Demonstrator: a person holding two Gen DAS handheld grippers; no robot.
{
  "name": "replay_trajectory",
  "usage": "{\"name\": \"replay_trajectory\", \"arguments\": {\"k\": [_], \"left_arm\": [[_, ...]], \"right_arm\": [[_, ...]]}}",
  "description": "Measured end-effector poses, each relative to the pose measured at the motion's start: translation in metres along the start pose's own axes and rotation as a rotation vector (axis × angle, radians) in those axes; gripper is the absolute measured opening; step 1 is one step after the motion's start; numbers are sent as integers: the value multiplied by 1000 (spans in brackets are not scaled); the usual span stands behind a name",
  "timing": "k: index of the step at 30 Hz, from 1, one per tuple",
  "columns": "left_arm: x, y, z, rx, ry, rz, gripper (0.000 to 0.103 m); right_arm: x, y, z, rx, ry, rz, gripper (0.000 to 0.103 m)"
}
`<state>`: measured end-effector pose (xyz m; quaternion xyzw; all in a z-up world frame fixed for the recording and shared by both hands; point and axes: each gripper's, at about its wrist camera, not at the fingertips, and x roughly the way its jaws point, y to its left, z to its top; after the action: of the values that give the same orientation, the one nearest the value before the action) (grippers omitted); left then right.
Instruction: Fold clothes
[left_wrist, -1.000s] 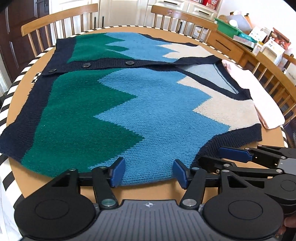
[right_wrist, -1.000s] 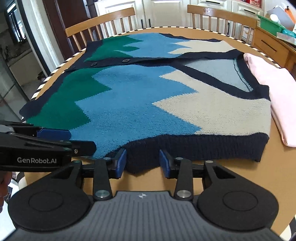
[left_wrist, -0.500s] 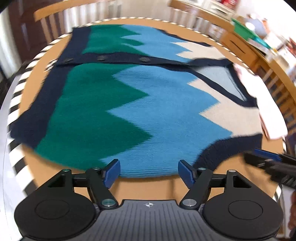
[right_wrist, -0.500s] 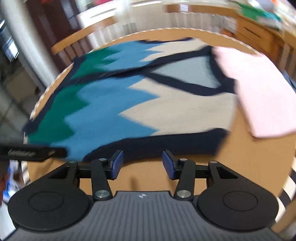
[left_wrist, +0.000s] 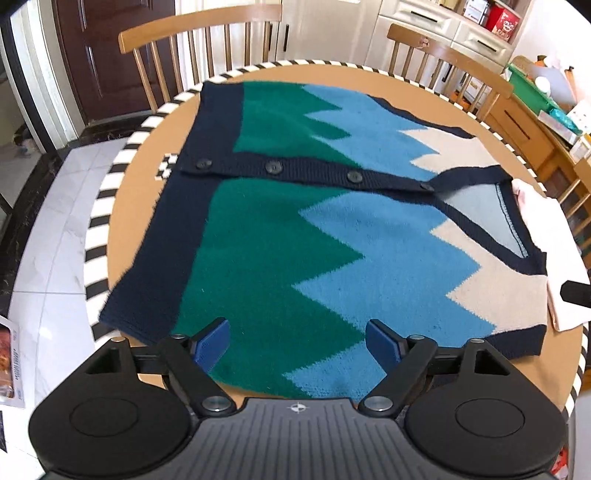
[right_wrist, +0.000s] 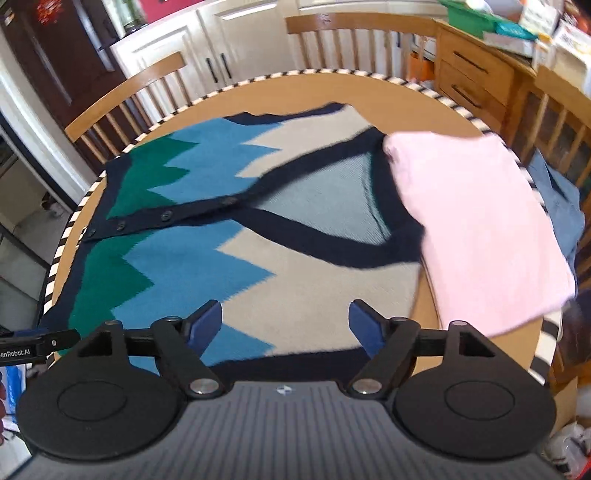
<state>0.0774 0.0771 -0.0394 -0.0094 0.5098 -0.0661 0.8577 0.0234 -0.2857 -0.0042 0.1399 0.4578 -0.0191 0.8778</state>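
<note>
A knitted sleeveless cardigan with green, blue and cream zigzags, navy trim and a row of buttons lies flat on the round wooden table. It also shows in the right wrist view. My left gripper is open and empty, raised above the cardigan's near edge over its green and blue part. My right gripper is open and empty above the near edge over the cream part. The left gripper's side shows at the left edge of the right wrist view.
A folded pink garment lies on the table to the right, touching the cardigan's neck end. A blue garment lies beyond it. Wooden chairs ring the table. A wooden sideboard with clutter stands at the back right.
Both grippers have risen from table level and opened wider. The left has moved left toward the green part, the right has moved right toward the cream part and pink garment.
</note>
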Motion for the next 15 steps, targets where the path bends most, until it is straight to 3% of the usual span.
{"name": "replay_trajectory", "arguments": {"k": [2,15], "left_arm": [[-4,0,4,2,-12,2,85],[-1,26,8,67,-12,15,86]], "right_arm": [[-1,6,2,-14,-19,6,86],[4,14,-17,102,-9,-30,85]]}}
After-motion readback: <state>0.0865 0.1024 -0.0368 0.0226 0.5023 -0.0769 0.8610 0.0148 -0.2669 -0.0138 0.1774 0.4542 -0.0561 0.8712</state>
